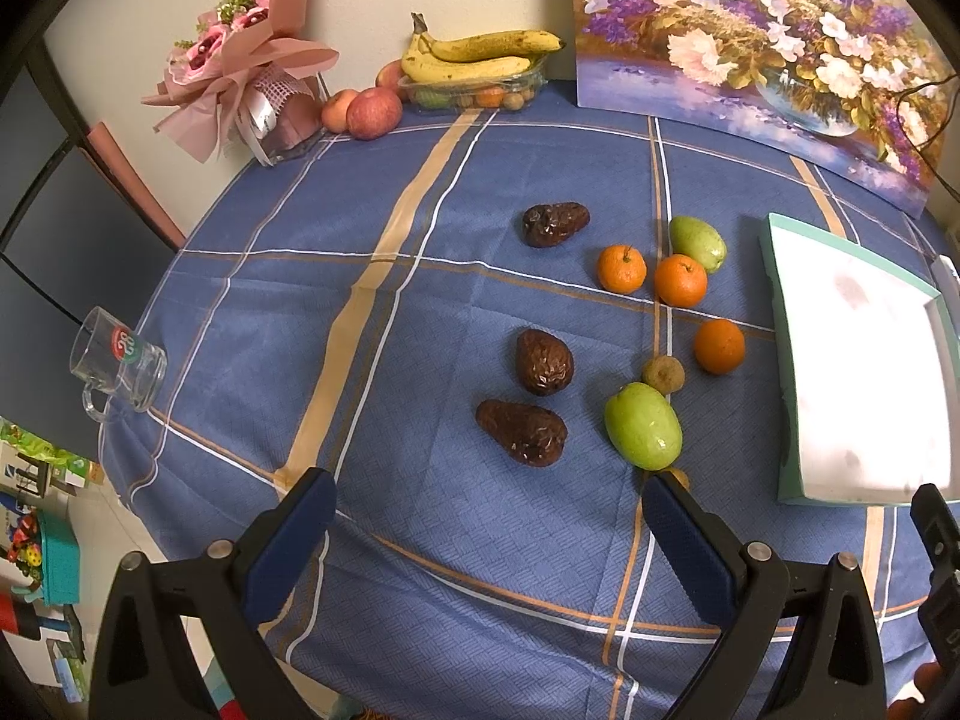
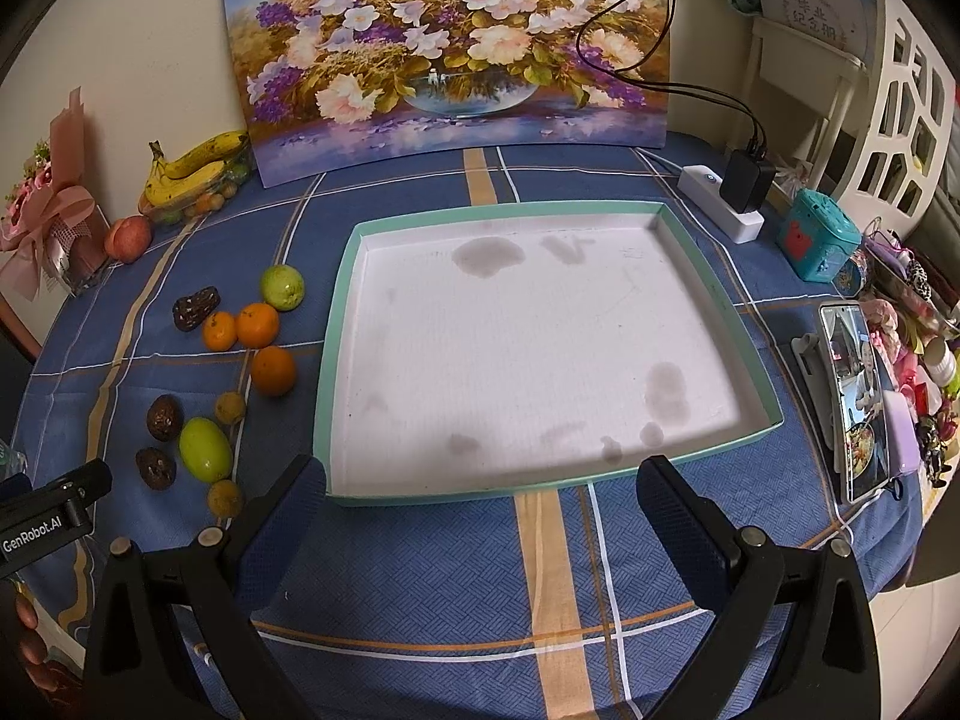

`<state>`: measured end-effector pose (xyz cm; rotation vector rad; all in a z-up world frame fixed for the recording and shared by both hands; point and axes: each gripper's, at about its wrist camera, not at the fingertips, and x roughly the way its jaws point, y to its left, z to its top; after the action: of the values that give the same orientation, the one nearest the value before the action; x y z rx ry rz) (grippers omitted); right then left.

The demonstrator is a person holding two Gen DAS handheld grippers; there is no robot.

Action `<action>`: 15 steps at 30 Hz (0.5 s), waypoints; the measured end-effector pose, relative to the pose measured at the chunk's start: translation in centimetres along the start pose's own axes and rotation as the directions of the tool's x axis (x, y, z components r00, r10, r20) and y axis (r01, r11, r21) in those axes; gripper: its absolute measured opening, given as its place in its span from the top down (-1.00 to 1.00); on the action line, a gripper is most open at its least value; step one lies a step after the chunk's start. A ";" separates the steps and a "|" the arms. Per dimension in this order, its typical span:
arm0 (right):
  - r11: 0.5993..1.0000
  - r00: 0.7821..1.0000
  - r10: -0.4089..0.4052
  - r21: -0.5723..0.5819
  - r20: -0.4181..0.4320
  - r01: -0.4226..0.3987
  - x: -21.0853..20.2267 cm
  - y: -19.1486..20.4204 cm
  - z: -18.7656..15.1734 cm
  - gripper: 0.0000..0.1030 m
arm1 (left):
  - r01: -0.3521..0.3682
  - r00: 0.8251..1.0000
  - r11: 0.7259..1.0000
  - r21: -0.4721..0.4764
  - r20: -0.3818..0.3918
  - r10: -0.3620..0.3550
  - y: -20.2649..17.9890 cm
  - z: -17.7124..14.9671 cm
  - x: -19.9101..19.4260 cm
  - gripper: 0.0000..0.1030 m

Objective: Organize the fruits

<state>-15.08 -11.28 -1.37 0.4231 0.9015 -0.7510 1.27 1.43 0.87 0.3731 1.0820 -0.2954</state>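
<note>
Loose fruit lies on the blue checked tablecloth: three dark wrinkled fruits point(image 1: 521, 432), three oranges point(image 1: 680, 280), a large green fruit point(image 1: 642, 426), a smaller green one point(image 1: 698, 242) and small brown-yellow fruits point(image 1: 662, 374). A teal-rimmed white tray point(image 2: 750, 330) stands empty to their right; it also shows in the left wrist view point(image 1: 780, 324). My left gripper point(image 1: 486, 531) is open and empty, hovering just short of the nearest dark fruit. My right gripper point(image 2: 480, 516) is open and empty at the tray's near edge, with the fruits point(image 2: 205, 449) to its left.
Bananas on a clear fruit box point(image 1: 480, 57), apples point(image 1: 373, 113) and a pink bouquet point(image 1: 240, 60) stand at the back left. A glass mug point(image 1: 117, 363) sits at the left edge. A flower painting point(image 2: 444, 48) leans on the wall. A phone point(image 2: 855, 402), power strip point(image 2: 720, 198) and clutter lie right.
</note>
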 end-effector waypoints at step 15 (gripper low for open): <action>1.000 1.000 -0.001 0.000 -0.001 0.001 0.0 0.0 0.0 -1.00 | 0.044 0.998 0.999 0.016 0.037 -0.045 -0.2 -0.1 -0.4 -1.00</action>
<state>-15.01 -11.28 -1.37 0.4231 0.9030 -0.7511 0.97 1.32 1.18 0.3561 1.0533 -0.3489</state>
